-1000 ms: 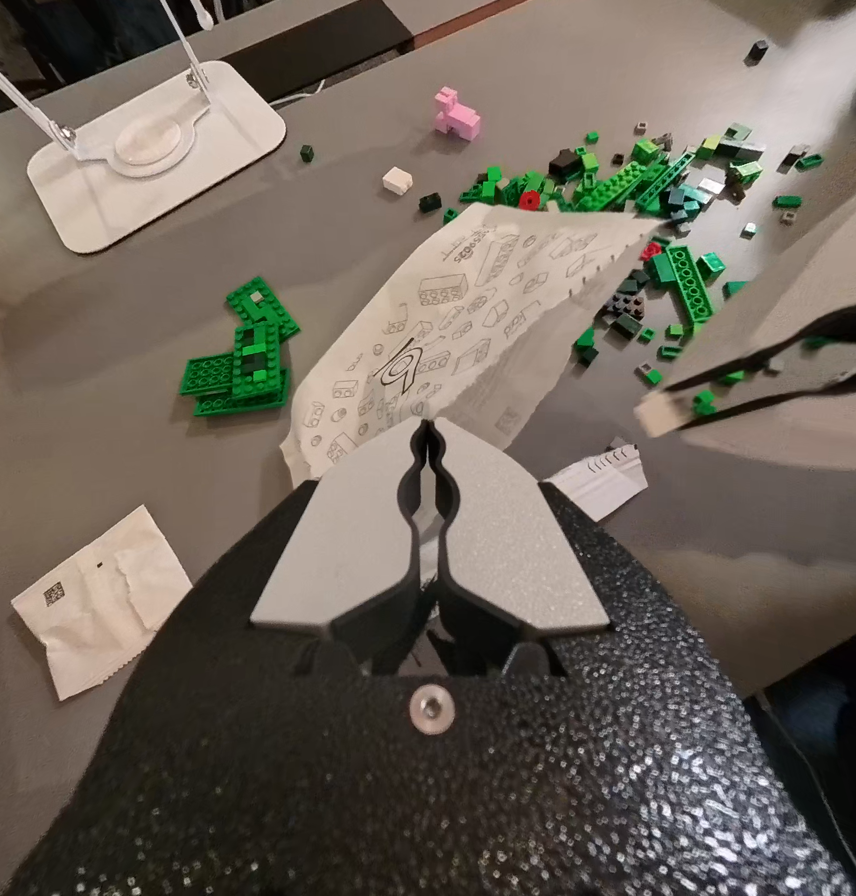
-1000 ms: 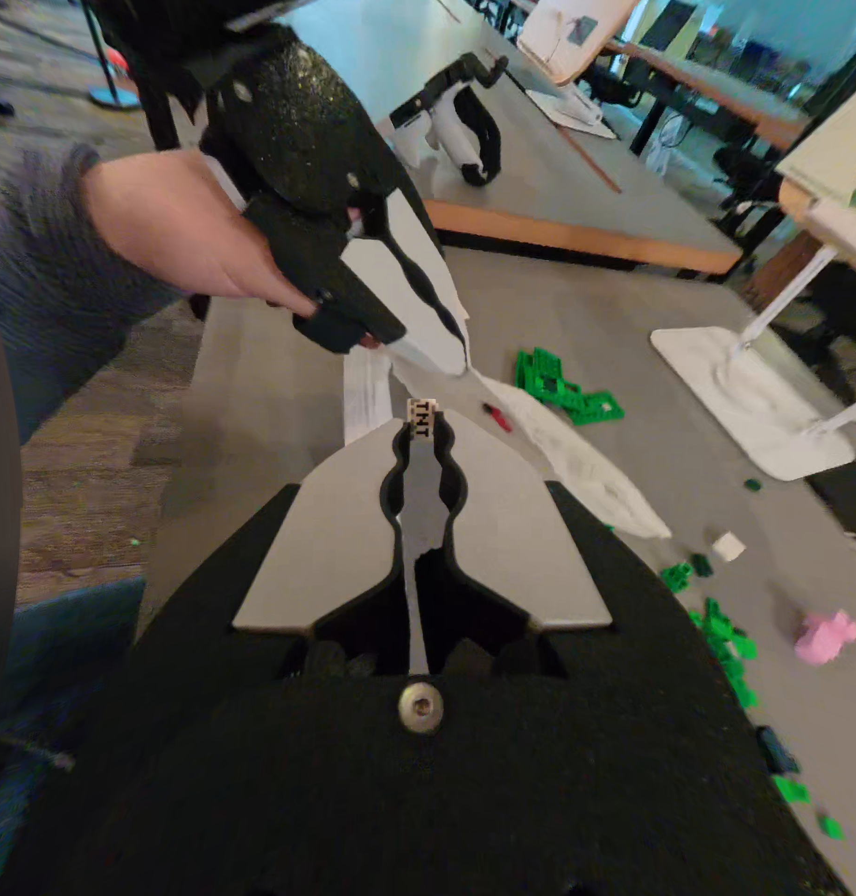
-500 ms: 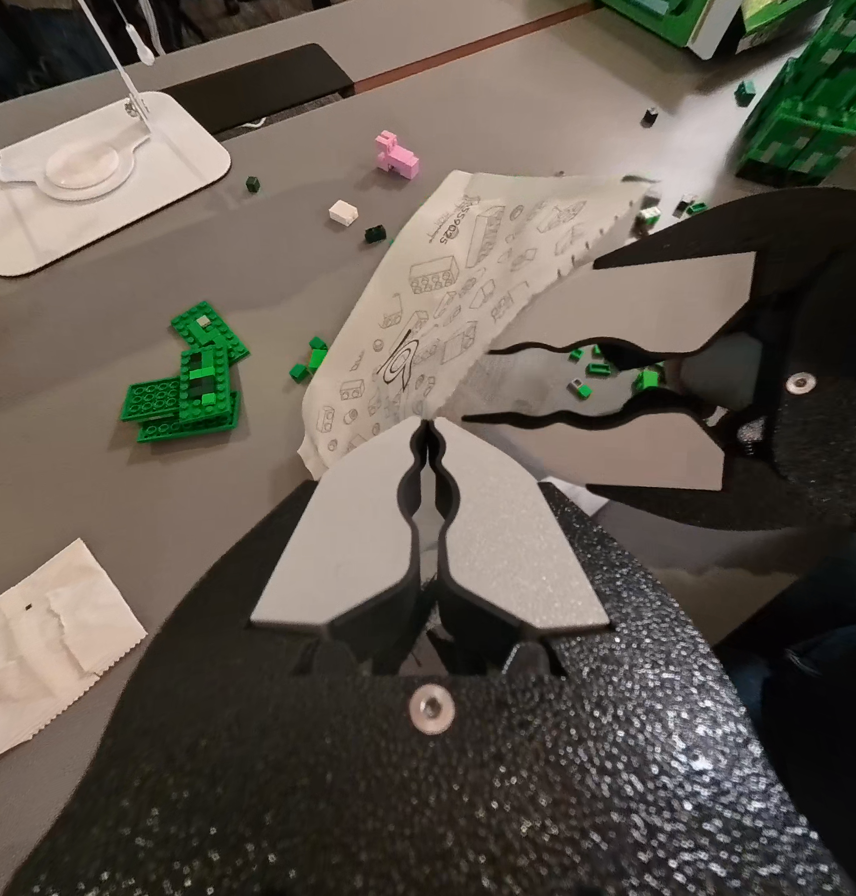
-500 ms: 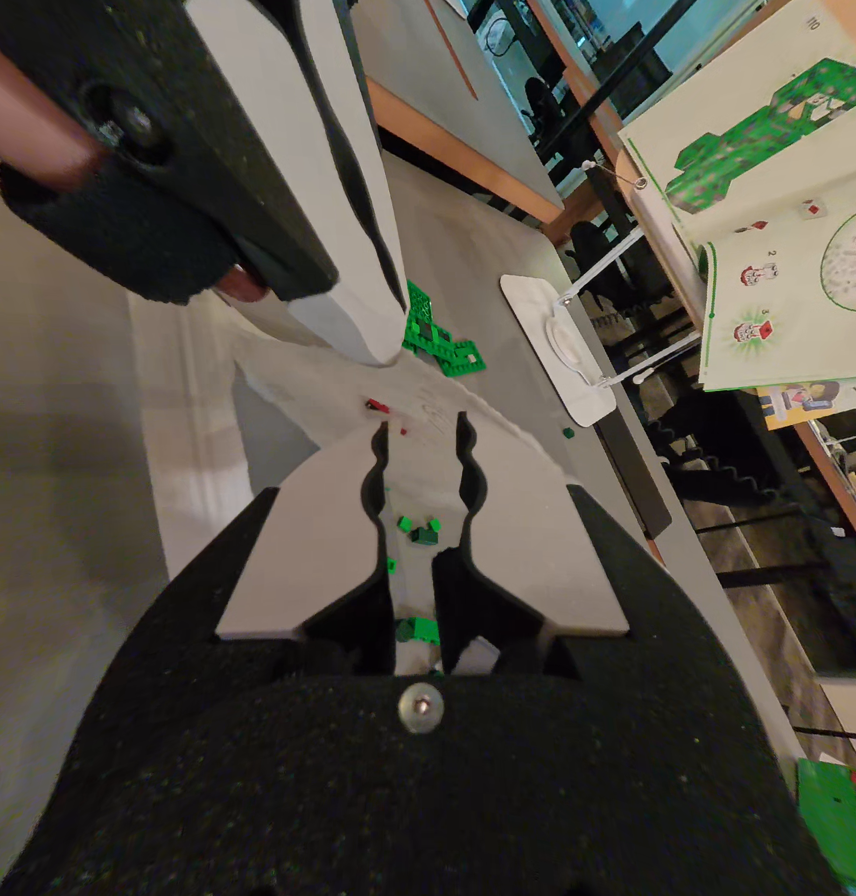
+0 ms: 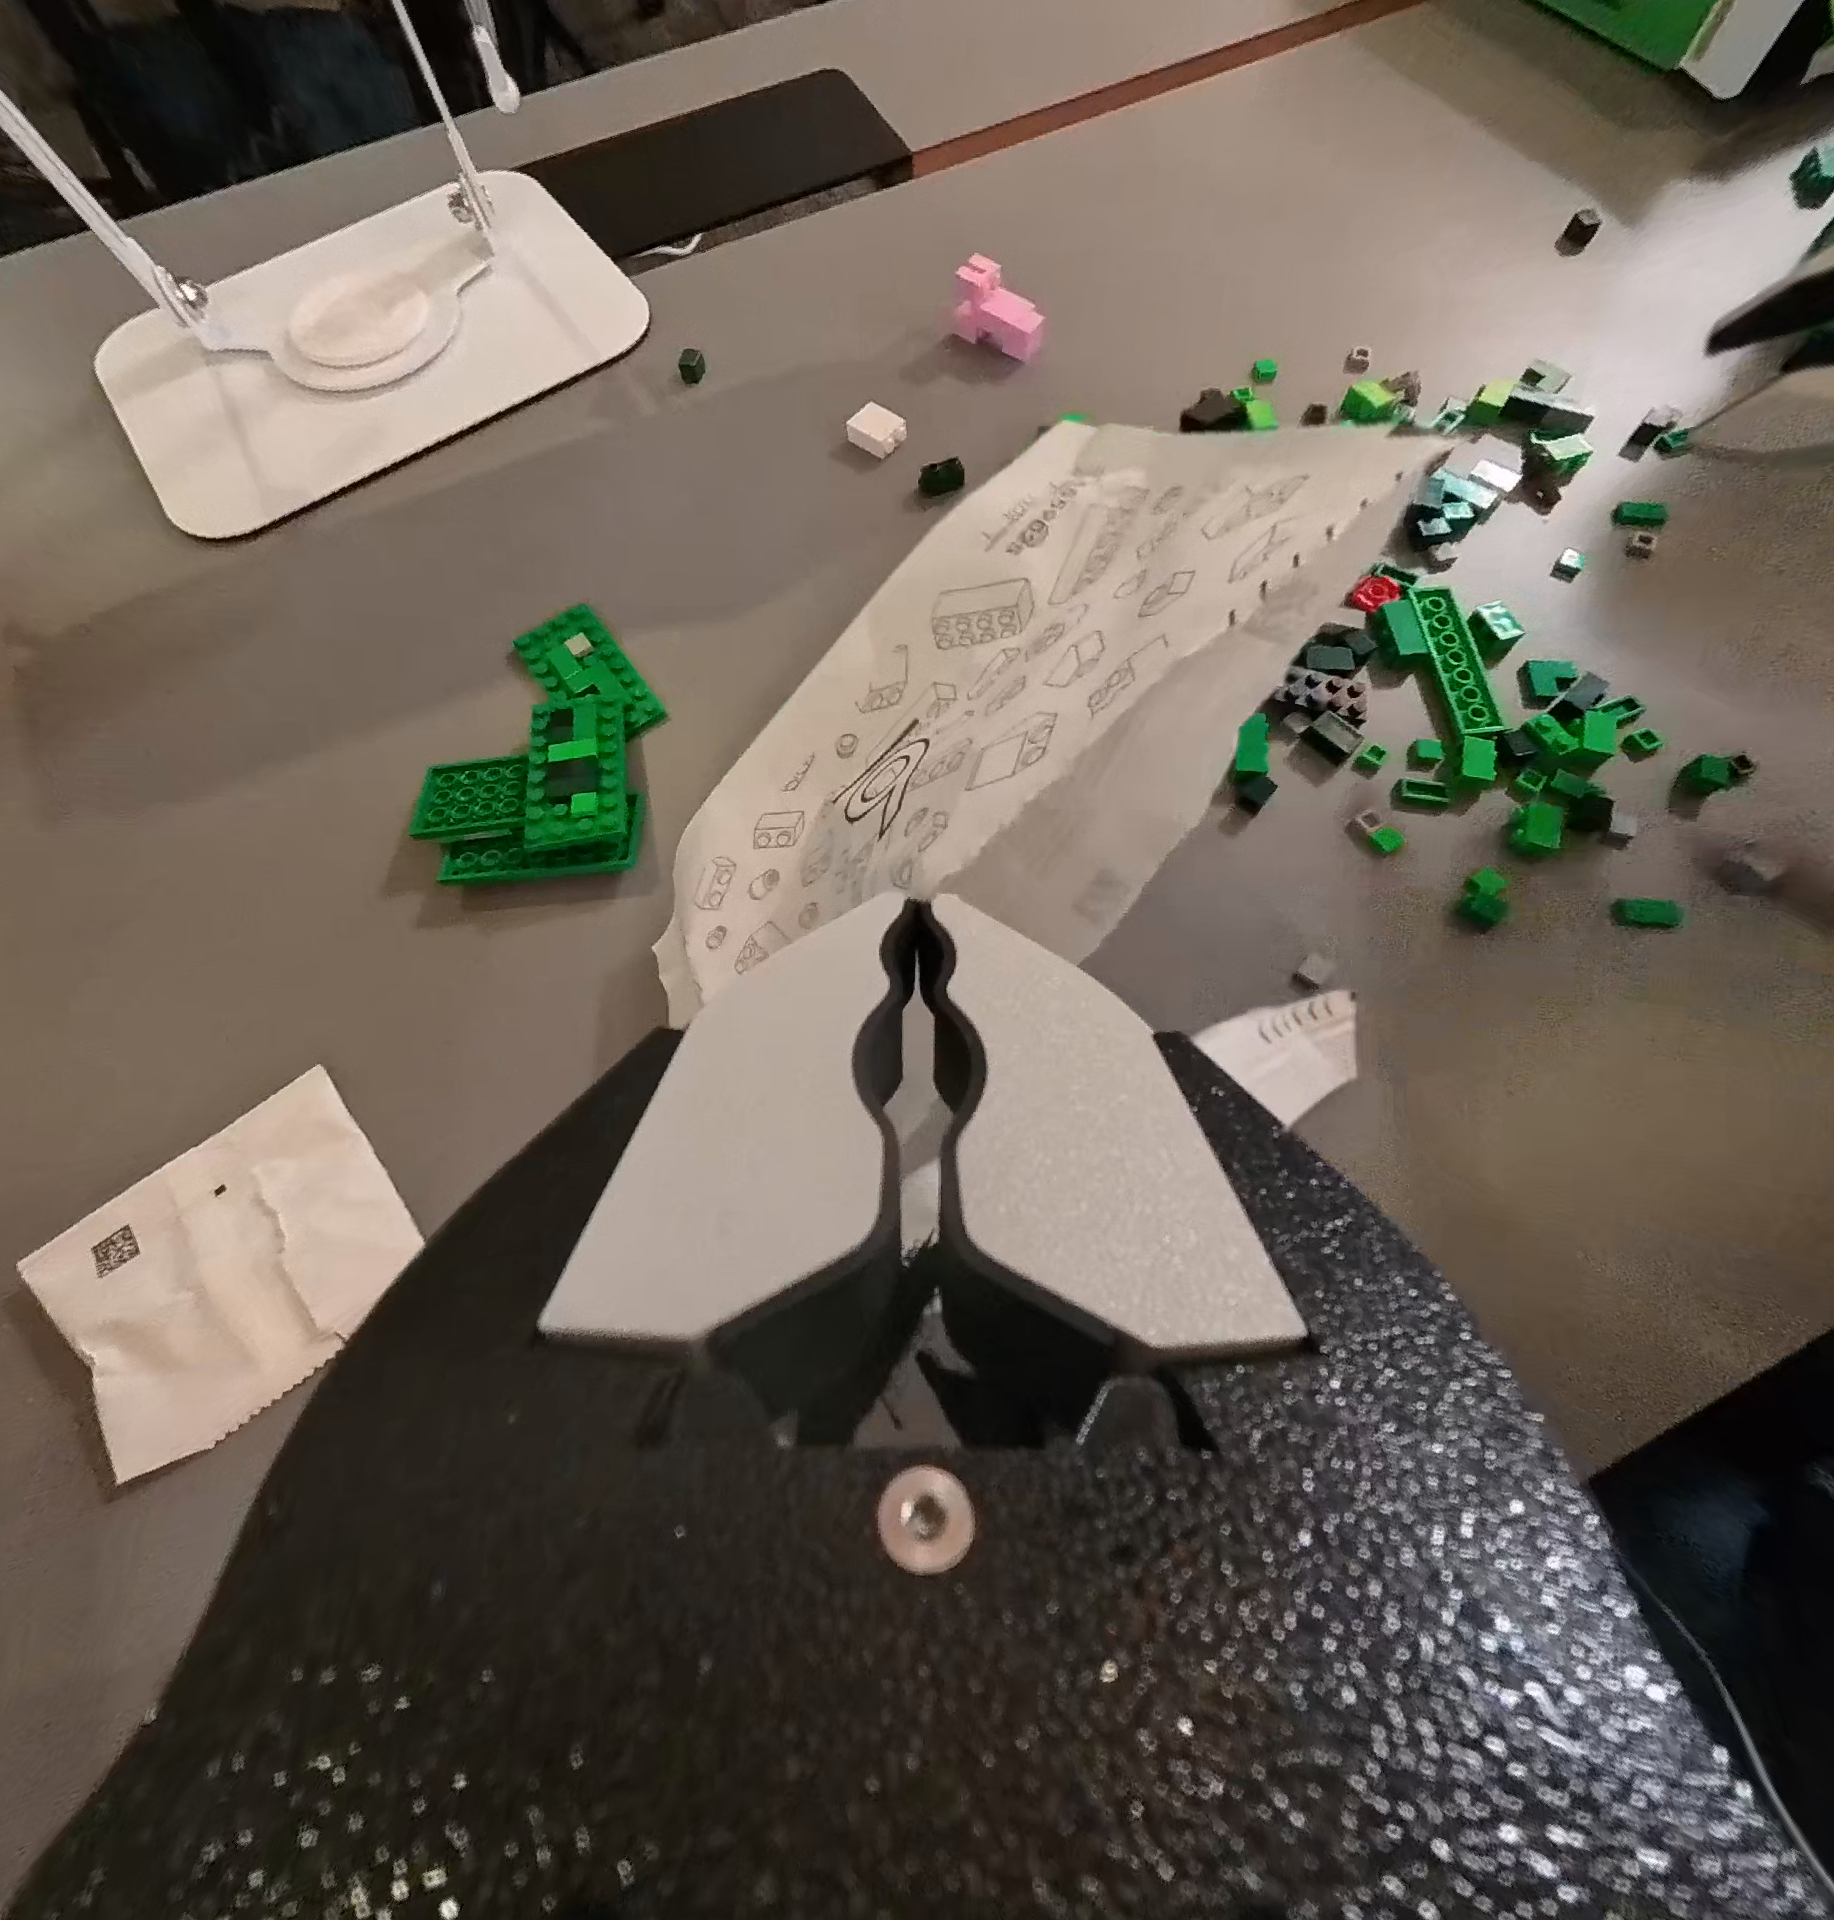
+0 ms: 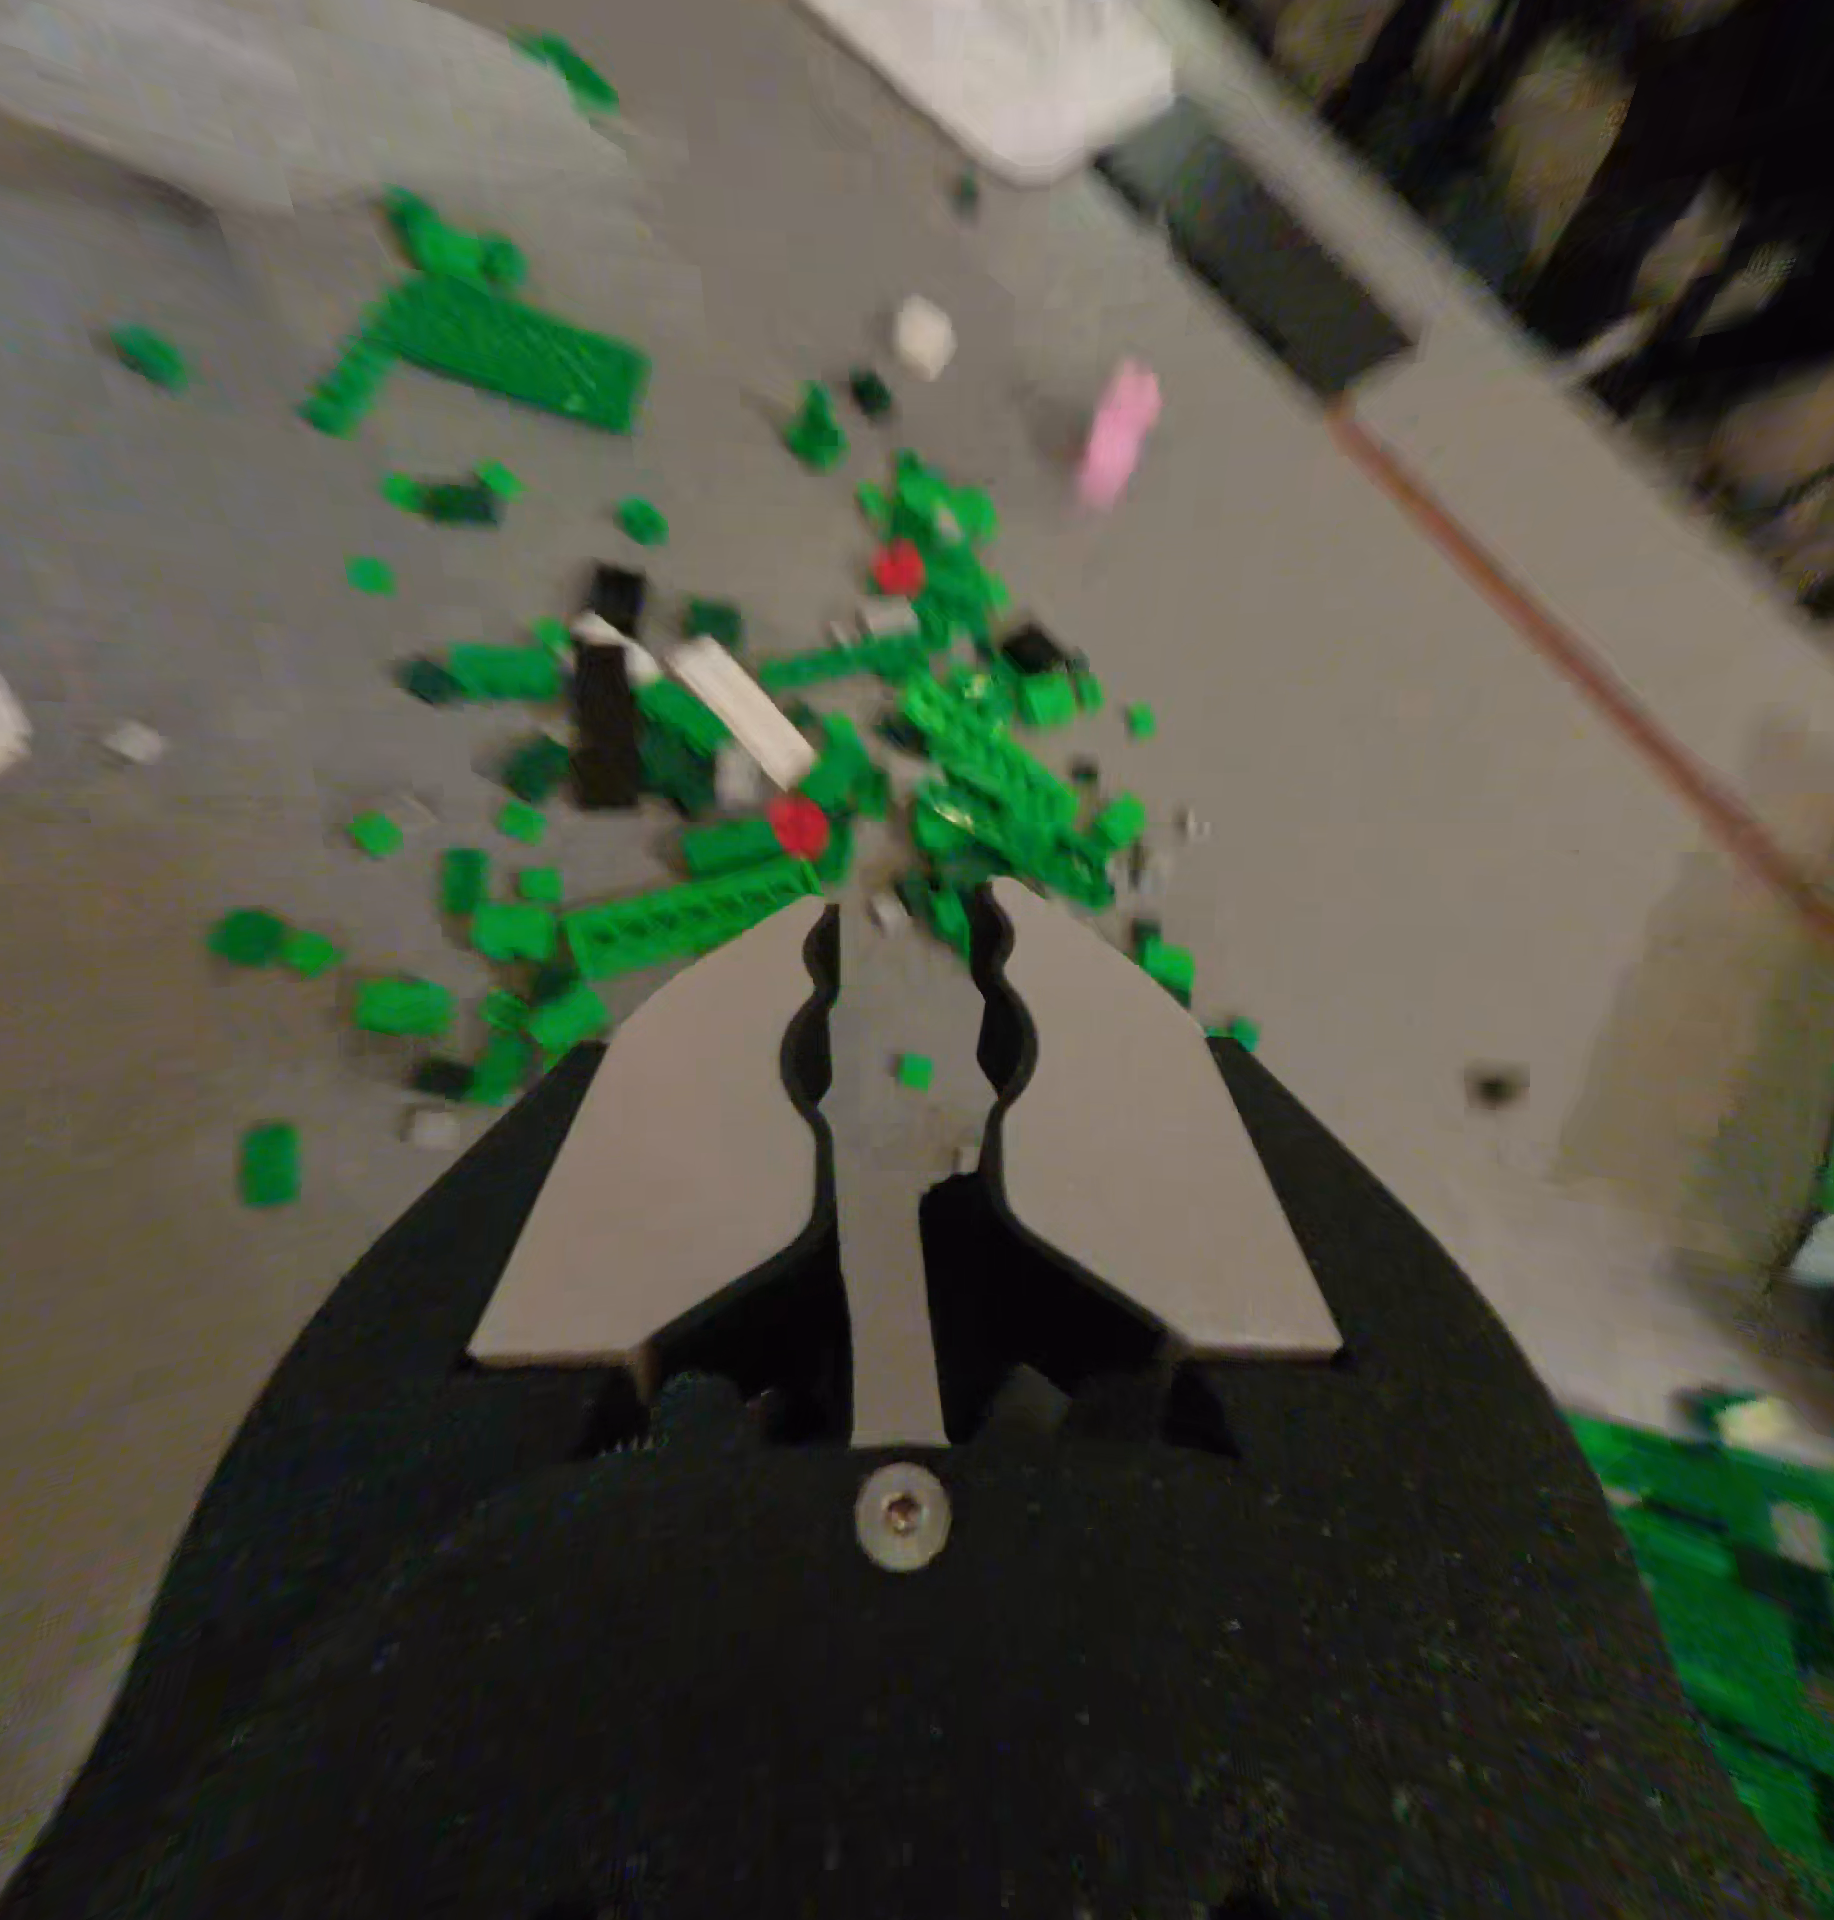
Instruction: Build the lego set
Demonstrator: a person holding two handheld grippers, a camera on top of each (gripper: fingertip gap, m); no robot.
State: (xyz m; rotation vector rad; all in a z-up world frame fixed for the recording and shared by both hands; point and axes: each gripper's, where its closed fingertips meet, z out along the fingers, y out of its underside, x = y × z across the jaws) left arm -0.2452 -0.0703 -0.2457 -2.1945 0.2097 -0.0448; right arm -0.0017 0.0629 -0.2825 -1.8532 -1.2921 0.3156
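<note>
My left gripper (image 5: 919, 914) is clamped on the near edge of the printed paper bag (image 5: 1048, 686), which lifts off the grey table (image 5: 269, 935). My right gripper (image 6: 908, 920) has its jaws apart, empty, above the loose green bricks (image 6: 892, 748); that view is blurred. The partly built green plate assembly (image 5: 549, 758) lies left of the bag, the pink pig (image 5: 996, 317) farther off.

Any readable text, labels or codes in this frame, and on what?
Paper bag: brick drawings, a logo and small print, too small to read.
White packet: a square code, unreadable.
White strip: tick marks only.
Right wrist view: blurred, nothing legible.
</note>
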